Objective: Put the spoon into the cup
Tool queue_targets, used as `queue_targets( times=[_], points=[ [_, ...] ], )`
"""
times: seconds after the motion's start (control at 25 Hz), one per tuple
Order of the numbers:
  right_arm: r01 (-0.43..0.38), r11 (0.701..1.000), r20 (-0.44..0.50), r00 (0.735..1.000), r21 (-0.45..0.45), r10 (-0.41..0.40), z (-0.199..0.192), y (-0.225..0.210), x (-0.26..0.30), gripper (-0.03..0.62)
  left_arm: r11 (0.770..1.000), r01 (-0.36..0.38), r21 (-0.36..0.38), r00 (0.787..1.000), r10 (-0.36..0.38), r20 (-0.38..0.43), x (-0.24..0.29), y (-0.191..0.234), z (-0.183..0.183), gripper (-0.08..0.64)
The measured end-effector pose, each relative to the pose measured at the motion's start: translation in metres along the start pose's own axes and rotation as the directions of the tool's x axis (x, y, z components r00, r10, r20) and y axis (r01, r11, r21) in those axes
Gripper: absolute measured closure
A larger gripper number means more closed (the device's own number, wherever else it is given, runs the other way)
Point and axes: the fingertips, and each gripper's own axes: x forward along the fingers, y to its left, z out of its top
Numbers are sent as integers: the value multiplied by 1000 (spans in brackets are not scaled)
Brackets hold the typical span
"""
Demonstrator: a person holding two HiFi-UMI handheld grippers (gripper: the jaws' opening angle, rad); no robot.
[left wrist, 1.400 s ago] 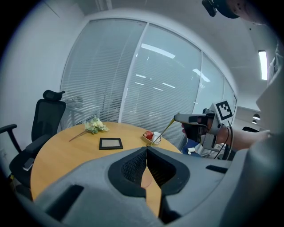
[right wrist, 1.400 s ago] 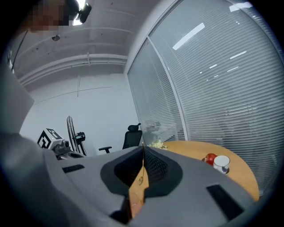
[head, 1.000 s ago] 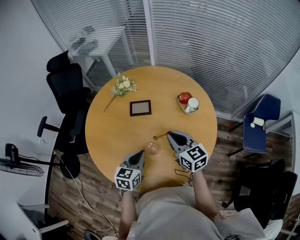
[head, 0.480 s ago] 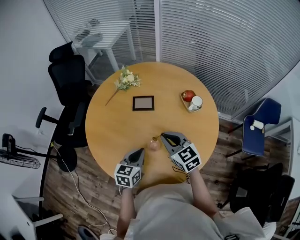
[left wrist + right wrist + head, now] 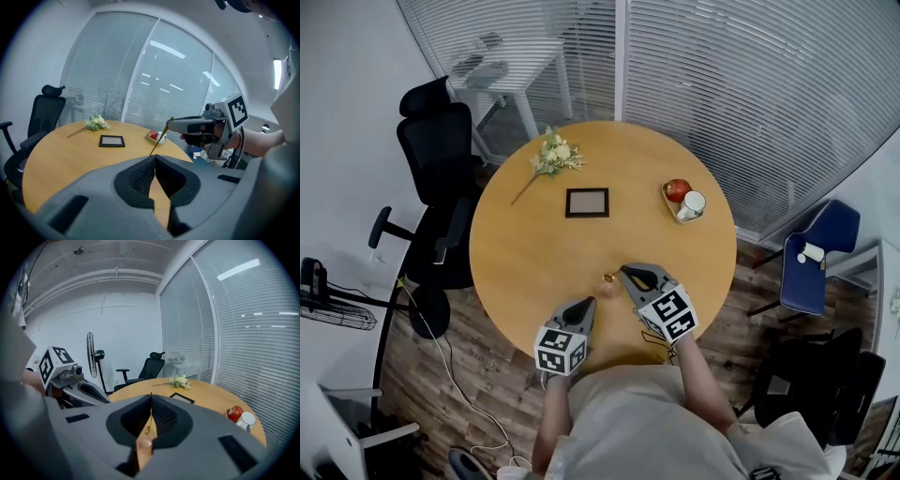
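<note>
A thin gold spoon (image 5: 610, 277) hangs from my right gripper (image 5: 623, 272), which is shut on its handle. In the left gripper view the spoon (image 5: 159, 139) slants down from the right gripper (image 5: 169, 123). The right gripper view shows the spoon (image 5: 149, 420) dangling between the jaws, its bowl just above a small pinkish cup (image 5: 145, 445). That cup (image 5: 606, 290) stands on the round wooden table (image 5: 525, 253) near the front edge. My left gripper (image 5: 587, 305) is shut on nothing, just short of the cup's left side.
A tray with a red apple (image 5: 677, 190) and a white mug (image 5: 691, 202) sits at the right, a dark picture frame (image 5: 587, 202) mid-table, a flower sprig (image 5: 551, 156) at the back left. A black office chair (image 5: 441, 159) stands left of the table.
My right gripper has carried the spoon a little left and toward the cup, so its bowl now hangs over it. The left gripper has barely shifted.
</note>
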Motion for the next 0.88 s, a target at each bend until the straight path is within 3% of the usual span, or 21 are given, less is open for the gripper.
queue_targets(
  times=[0.88],
  points=[
    [-6,998,-33,999,55,7,-26,1,8,589,1000,-10,12,1000,10,-22,2,2,-2,551]
  ],
)
